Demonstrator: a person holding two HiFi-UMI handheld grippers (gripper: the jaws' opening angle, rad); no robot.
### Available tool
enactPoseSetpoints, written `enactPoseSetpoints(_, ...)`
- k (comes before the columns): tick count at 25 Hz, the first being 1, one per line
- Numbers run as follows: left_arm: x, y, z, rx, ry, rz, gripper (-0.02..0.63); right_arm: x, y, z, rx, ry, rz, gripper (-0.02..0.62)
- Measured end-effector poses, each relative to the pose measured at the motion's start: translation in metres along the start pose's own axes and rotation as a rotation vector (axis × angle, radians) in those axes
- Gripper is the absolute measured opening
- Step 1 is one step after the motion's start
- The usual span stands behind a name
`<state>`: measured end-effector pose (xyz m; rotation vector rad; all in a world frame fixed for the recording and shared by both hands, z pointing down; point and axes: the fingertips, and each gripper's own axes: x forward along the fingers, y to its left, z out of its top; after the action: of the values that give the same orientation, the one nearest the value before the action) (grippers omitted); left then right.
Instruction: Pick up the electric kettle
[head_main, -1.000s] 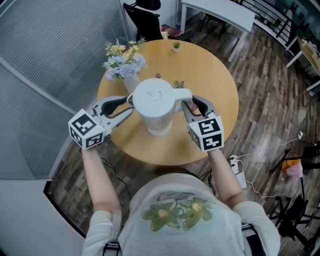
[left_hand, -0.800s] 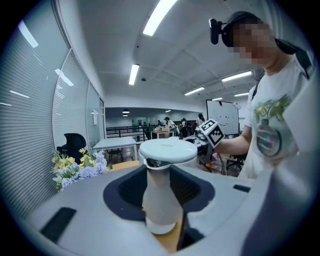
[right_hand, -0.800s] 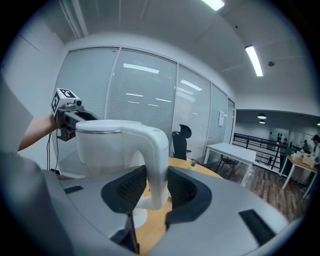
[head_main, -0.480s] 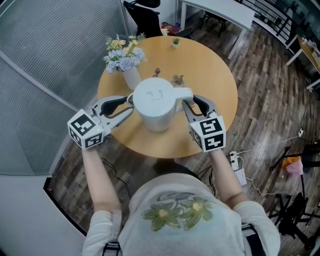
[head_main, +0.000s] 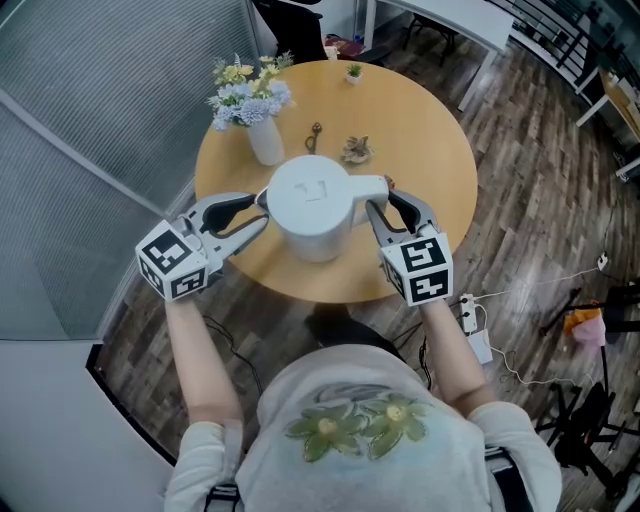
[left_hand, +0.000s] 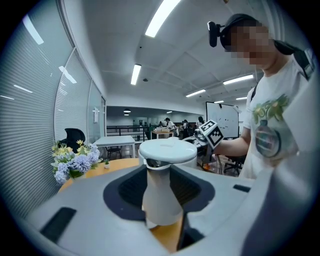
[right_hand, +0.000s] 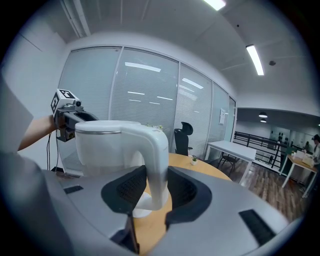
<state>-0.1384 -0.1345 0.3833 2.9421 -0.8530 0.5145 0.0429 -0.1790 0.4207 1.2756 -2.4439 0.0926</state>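
Kettle (head_main: 312, 205) over round wooden table (head_main: 425, 125), plank floor (head_main: 540, 190).

Bright, even light from ceiling strips (left_hand: 136, 74); gripper views bulge with dark corners.

- Round wooden table (head_main: 430, 140): tan top, standing on a dark plank floor (head_main: 540, 200).
- White vase (head_main: 266, 143): upright near the table's far-left edge, holding blue, white and yellow flowers (head_main: 245, 92).
- Small dark trinket (head_main: 314, 135): lying just right of the vase; too small to identify.
- Brown ornament (head_main: 355, 151): right of the trinket and apart from it.
- Tiny potted plant (head_main: 353, 72): at the table's far edge.
- Black office chair (head_main: 290, 20): beyond the table.
- White desk (head_main: 450, 12): beyond the table, to the right.
- Slatted blinds (head_main: 90, 60): along the left wall.
- Power strip (head_main: 472, 335): on the floor, with a white cable trailing right.
- Whiteboard (left_hand: 227, 119): far back in the room.
- Ceiling strip lights (left_hand: 136, 73): lit.
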Motion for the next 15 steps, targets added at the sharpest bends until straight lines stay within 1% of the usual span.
enactPoseSetpoints(9,0.000,-0.007,-0.012,-0.021,0.014,-0.015,0.144,-0.002,0.007,-0.015,0.019,0.030,0.005,0.143)
enactPoseSetpoints(15,0.002,-0.024,-0.018,-0.017,0.034,-0.025,0.144,-0.016,0.010,-0.028,0.022,0.045,0.006,0.143)
